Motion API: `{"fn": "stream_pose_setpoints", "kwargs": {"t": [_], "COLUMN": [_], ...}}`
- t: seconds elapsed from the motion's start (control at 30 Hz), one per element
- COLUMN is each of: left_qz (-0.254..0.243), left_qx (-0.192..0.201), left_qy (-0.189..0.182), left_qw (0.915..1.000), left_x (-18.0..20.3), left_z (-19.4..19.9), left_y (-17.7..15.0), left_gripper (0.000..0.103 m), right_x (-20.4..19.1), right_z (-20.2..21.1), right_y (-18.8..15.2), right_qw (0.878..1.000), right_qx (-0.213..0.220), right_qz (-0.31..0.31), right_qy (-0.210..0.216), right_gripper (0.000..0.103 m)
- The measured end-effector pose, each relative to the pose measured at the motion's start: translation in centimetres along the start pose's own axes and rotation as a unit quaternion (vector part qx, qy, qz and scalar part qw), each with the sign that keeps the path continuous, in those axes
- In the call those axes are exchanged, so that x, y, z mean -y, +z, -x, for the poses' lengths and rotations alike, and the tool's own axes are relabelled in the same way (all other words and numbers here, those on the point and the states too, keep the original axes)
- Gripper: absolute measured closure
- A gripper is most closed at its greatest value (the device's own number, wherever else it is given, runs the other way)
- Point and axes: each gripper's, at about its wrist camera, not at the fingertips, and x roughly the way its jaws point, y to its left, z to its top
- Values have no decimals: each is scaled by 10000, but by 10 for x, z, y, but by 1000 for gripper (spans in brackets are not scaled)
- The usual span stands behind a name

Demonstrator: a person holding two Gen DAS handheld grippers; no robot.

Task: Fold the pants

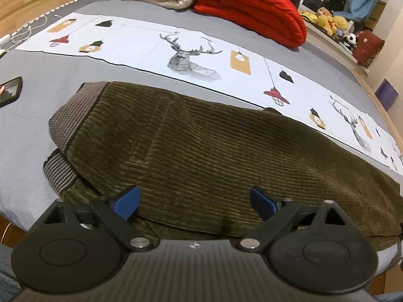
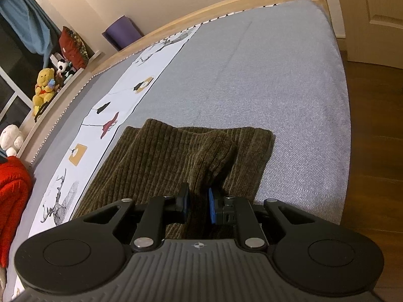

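Right gripper pinching pants hem, prob for folding over; left gripper hovering wide open w/ nothing held.

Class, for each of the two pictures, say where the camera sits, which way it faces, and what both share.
Left wrist: sits on the open left hand-held gripper, facing down over the pants at their waistband end toward the red blanket.
Right wrist: sits on the right hand-held gripper, shut on a pinched fold of the pants, facing the bed's foot.
Shared: pants, bed, printed strip.
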Motion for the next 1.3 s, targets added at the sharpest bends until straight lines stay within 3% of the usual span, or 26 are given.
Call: {"fn": "stream_pose_setpoints", "kwargs": {"t": [0.43,0.6,0.87,1.1,1.2,1.3], "left_qz": [-230,-743,-1219,-444,-276,-124], "left_qx": [53,75,-190,-504,-575,-619], "left_qy": [80,336,-5,-33,-184,-298], "left_qw": [9997,9966,9924,9977,9978,9976], "left_x": [19,36,78,93,101,107], "left_z": [-3,-9,-23,-30,-29,-31], "left_y": [2,-3,-17,-29,-36,-38], "left_gripper": [7,7,7,7,7,7], "right_x": [6,15,30,44,46,43], "right_z": [7,8,9,35,35,28], "right_y": [4,9,20,27,27,27], "right_qw": [9998,9992,9953,9918,9903,9918], "right_qx": [130,102,-163,101,-7,-131], "right_qz": [-144,-364,-833,-1134,-1158,-974], "right_qy": [-29,86,466,576,768,816], "right_gripper": [87,86,79,69,58,54]}}
